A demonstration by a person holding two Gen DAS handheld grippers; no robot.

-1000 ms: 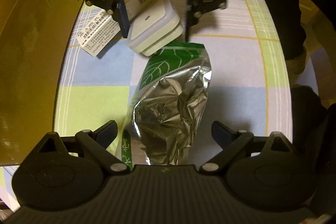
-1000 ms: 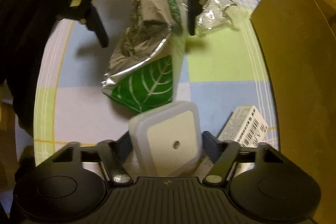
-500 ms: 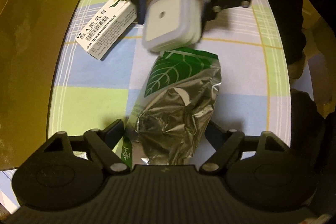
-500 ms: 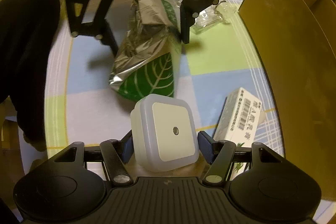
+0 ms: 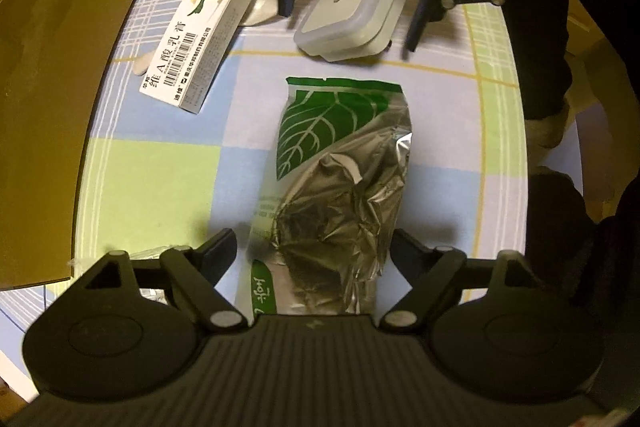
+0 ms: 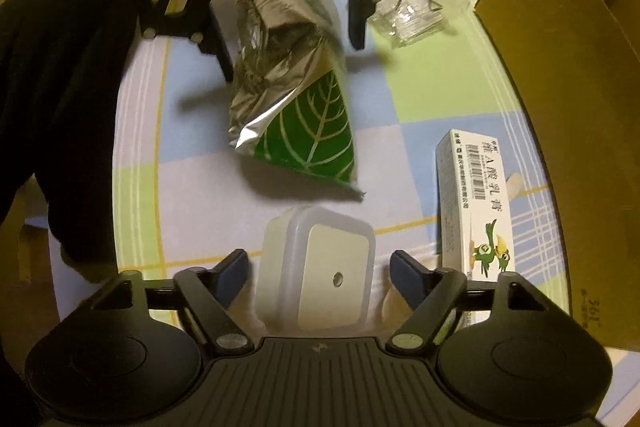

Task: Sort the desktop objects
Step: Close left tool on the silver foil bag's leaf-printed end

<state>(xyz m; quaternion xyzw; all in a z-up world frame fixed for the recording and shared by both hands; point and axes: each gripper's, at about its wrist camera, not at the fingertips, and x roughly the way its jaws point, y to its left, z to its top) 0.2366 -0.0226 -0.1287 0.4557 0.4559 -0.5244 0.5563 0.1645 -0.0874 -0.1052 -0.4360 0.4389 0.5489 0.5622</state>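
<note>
The white carton (image 5: pixel 199 39) carries bold black Chinese characters, 维A酸乳膏, beside a barcode and a cartoon green bird; the smaller print on it is too fine to read. The brown cardboard box (image 5: pixel 60 67) shows "361" printed near its corner. On the foil bag (image 5: pixel 340 187), a green strip bears white lettering I can't make out.

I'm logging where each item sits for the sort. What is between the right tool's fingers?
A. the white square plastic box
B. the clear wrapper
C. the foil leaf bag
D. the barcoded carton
A: the white square plastic box lies between the right tool's open fingers, gaps showing on both sides.
</note>
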